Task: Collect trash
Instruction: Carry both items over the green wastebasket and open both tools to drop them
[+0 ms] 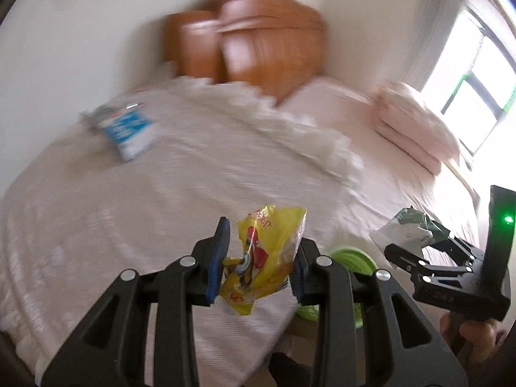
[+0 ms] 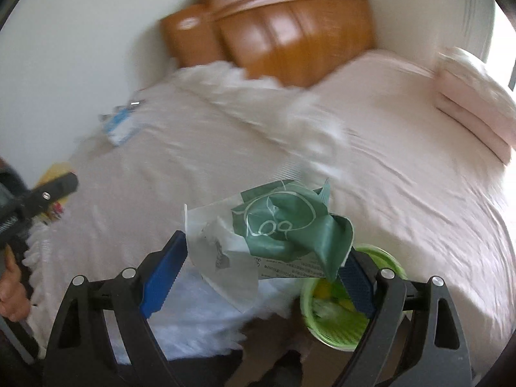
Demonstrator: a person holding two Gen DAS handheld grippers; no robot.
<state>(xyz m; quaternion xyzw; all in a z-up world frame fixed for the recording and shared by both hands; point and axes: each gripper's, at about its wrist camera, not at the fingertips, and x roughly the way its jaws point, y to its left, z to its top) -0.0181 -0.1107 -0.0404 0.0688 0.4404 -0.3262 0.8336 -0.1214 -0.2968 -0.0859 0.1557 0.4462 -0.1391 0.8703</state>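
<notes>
My left gripper (image 1: 262, 251) is shut on a crumpled yellow snack wrapper (image 1: 267, 245), which it holds above the bed's near edge. To its right, my right gripper (image 1: 416, 242) carries a green-and-white wrapper (image 1: 406, 229). In the right wrist view that gripper (image 2: 266, 248) has its jaws wide, its blue pads (image 2: 164, 274) pressing both sides of the green-and-white wrapper (image 2: 277, 225). A lime green bin (image 2: 338, 306) stands just below it, with scraps inside, and shows behind the left gripper as the bin (image 1: 351, 258). A blue-and-white wrapper (image 1: 125, 129) lies on the bed's far left.
The pale bed cover (image 1: 193, 187) fills both views, blurred by motion. A wooden headboard (image 2: 283, 32) stands at the back and folded pink pillows (image 1: 416, 122) lie at the right near a bright window (image 1: 477, 74). The left gripper (image 2: 58, 190) enters the right wrist view at left.
</notes>
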